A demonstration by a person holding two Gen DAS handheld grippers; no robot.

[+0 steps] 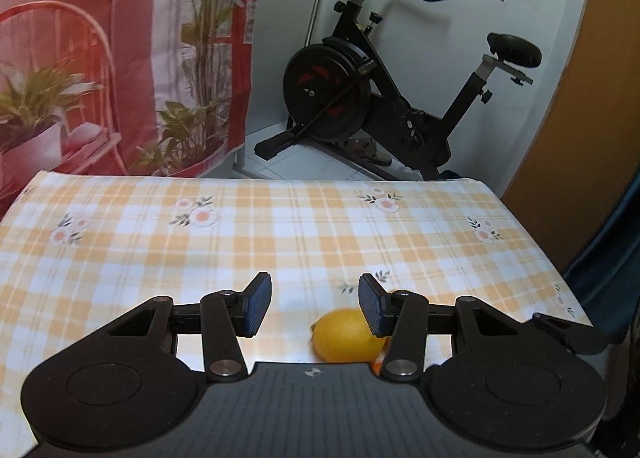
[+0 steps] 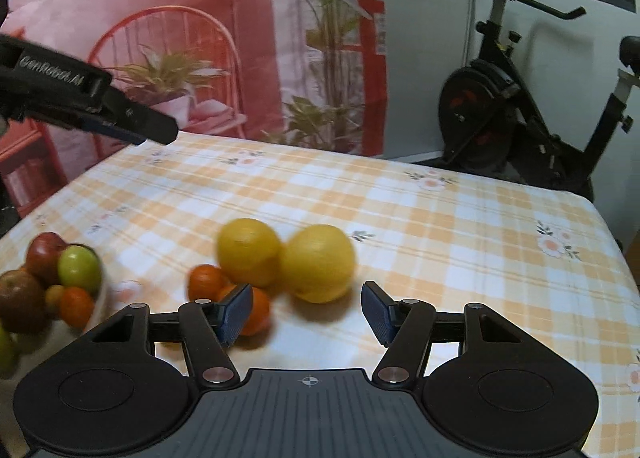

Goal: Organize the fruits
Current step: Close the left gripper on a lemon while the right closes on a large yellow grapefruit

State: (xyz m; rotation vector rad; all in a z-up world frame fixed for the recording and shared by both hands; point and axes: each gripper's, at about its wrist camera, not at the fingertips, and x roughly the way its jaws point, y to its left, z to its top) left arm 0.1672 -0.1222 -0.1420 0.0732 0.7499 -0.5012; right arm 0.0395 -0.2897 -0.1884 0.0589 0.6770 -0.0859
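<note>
Lemons (image 2: pixel 286 258) mid-table, checked cloth (image 2: pixel 440 225) bare to far edge

A home room is showing here: an exercise bike (image 1: pixel 384 89) is standing by the wall, a printed curtain (image 2: pixel 200 37) is hanging, and a flowered checked tablecloth (image 1: pixel 280 234) is covering the surface.
</note>
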